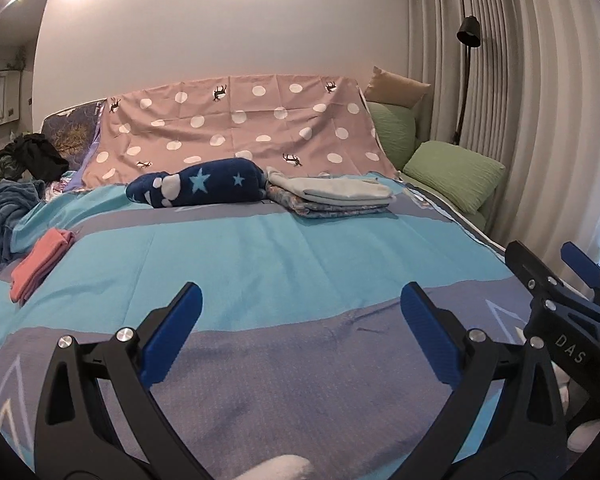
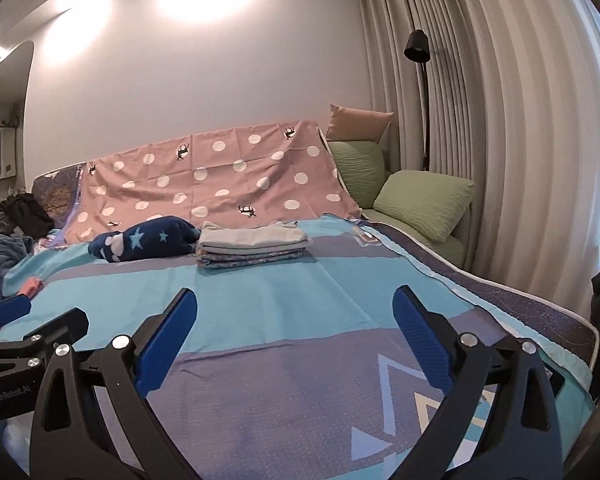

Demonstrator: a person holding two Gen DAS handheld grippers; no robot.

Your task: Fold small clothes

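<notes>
My left gripper (image 1: 300, 320) is open with nothing between its blue pads, low over the blue and grey bedspread (image 1: 260, 248). To its right is my right gripper (image 1: 548, 260), also open and empty (image 2: 296, 308). In the right wrist view the left gripper (image 2: 40, 312) shows at the left edge. A folded coral garment (image 1: 40, 264) lies at the left of the bed (image 2: 32, 286). A stack of folded clothes (image 1: 332, 196) rests near the headboard (image 2: 252, 248). A bit of white cloth (image 1: 278, 466) peeks out below my left gripper, mostly hidden.
A rolled navy star blanket (image 1: 200, 186) lies beside the stack. A pink dotted sheet (image 1: 236, 128) drapes the headboard. Green pillows (image 1: 452, 172), a floor lamp (image 1: 468, 32) and curtains (image 2: 520, 140) are on the right. A heap of blue and black clothing (image 1: 4, 216) sits at the left.
</notes>
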